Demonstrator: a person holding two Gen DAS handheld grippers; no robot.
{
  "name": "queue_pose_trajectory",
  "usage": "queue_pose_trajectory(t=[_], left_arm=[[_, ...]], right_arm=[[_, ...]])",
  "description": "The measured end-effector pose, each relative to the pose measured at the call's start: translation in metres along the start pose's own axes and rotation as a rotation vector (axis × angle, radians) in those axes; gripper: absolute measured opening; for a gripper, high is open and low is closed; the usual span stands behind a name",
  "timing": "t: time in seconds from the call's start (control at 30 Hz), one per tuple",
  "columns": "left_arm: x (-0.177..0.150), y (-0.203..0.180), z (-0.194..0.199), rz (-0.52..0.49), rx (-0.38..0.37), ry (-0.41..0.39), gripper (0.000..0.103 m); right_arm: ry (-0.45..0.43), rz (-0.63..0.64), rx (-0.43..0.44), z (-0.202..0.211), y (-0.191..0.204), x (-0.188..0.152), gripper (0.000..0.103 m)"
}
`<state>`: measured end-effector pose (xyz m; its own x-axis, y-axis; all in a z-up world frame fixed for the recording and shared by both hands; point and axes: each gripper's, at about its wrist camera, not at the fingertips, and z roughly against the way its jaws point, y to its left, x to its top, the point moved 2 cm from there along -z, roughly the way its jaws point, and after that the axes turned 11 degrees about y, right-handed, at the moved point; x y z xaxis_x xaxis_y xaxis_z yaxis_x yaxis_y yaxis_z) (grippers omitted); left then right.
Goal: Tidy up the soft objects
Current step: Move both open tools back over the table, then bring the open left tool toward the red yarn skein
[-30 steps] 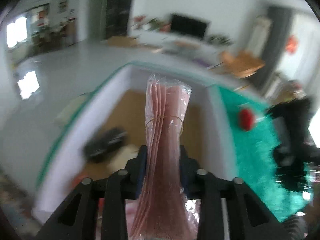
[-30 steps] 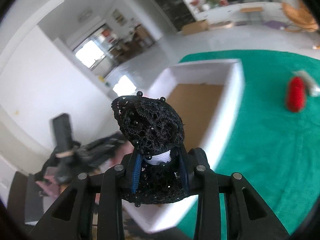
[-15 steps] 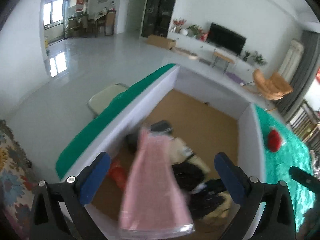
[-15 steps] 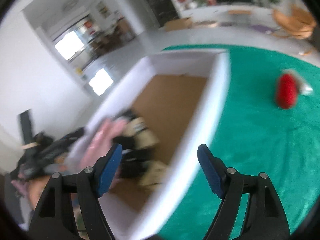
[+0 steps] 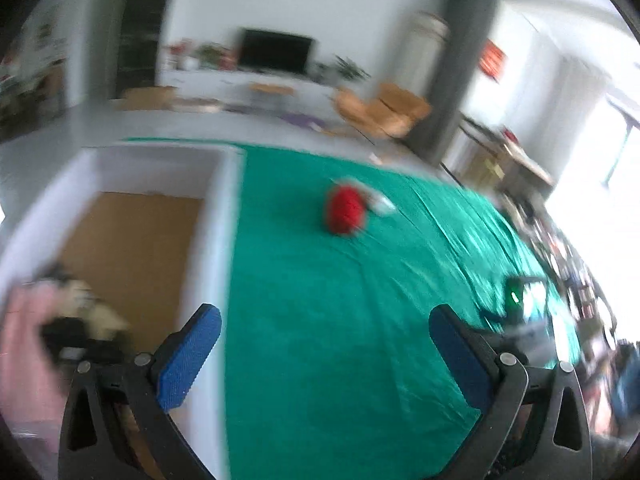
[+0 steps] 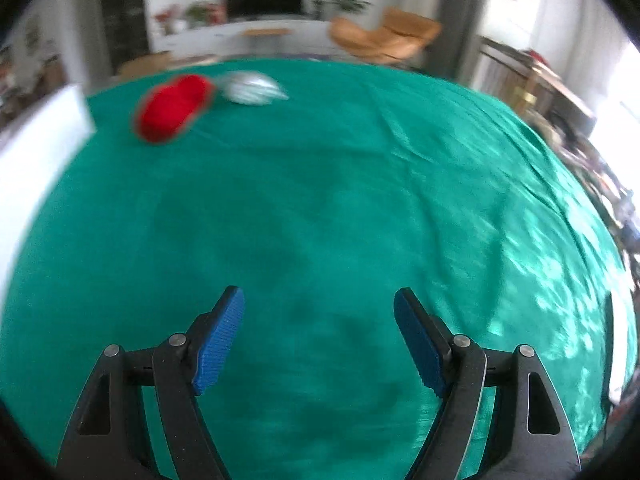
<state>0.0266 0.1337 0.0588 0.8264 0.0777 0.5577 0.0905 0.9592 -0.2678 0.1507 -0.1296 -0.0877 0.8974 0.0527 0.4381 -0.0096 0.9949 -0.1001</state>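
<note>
A red soft object [image 5: 345, 210] lies on the green cloth with a white-grey soft object [image 5: 379, 202] touching its far side; both show in the right wrist view, red [image 6: 172, 107] and white-grey [image 6: 251, 87]. A white box [image 5: 216, 240] with a brown floor stands at the left and holds a pink packet [image 5: 24, 344] and dark and cream items [image 5: 76, 320]. My left gripper [image 5: 324, 340] is open and empty beside the box's right wall. My right gripper [image 6: 319, 332] is open and empty over bare cloth.
The green cloth [image 6: 340, 200] covers the table. The box corner [image 6: 48, 128] shows at the left of the right wrist view. The right gripper's dark body [image 5: 520, 312] shows at the right of the left wrist view. Living-room furniture stands beyond.
Both grippers opened and dropped the pink packet and the black lace item into the box. Both have since swung right, away from the box, toward the red object.
</note>
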Motion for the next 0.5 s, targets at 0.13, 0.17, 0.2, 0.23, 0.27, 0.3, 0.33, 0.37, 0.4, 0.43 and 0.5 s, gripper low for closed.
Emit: queue_pose_trajectory(t=[0.13,0.17,0.2,0.23,0.27,0.3,0.33,0.37,0.4,0.43,0.5], left_arm=[[-0.005,-0.048,-0.059,-0.078,-0.041,0.092,0.103],[-0.007,-0.054,-0.078,-0.078,-0.044,0.117,0.103],[-0.009,-0.058,-0.09,-0.074,-0.041,0.132,0.103],[-0.01,-0.06,-0.105,-0.066,-0.034,0.148,0.103],[-0.012,-0.062,-0.115,-0.06,-0.024,0.164,0.103],[-0.013,-0.064,-0.126,-0.057,-0.012,0.173,0.103],[-0.013,-0.066,-0.135,-0.057,0.002,0.174,0.103],[-0.014,-0.067,-0.139,-0.061,0.013,0.171,0.103],[-0.015,-0.068,-0.144,-0.071,0.03,0.164,0.103],[-0.018,-0.064,-0.145,-0.081,0.045,0.159,0.103],[-0.02,-0.062,-0.149,-0.098,0.07,0.155,0.103]], right_arm=[[-0.016,-0.087,-0.008,0.001,-0.038,-0.008,0.08],[-0.024,-0.102,-0.008,0.006,-0.044,-0.011,0.08],[-0.038,-0.11,-0.006,0.008,-0.047,-0.012,0.08],[-0.054,-0.11,-0.001,0.01,-0.048,-0.013,0.08],[-0.062,-0.102,0.001,0.01,-0.043,-0.012,0.08],[-0.068,-0.092,0.0,0.01,-0.042,-0.012,0.08],[-0.071,-0.082,-0.001,0.01,-0.04,-0.013,0.08],[-0.069,-0.079,-0.002,0.013,-0.038,-0.017,0.08],[-0.061,-0.08,-0.001,0.011,-0.038,-0.017,0.08],[-0.048,-0.084,0.003,0.009,-0.039,-0.017,0.08],[-0.027,-0.102,0.022,0.005,-0.042,-0.017,0.08]])
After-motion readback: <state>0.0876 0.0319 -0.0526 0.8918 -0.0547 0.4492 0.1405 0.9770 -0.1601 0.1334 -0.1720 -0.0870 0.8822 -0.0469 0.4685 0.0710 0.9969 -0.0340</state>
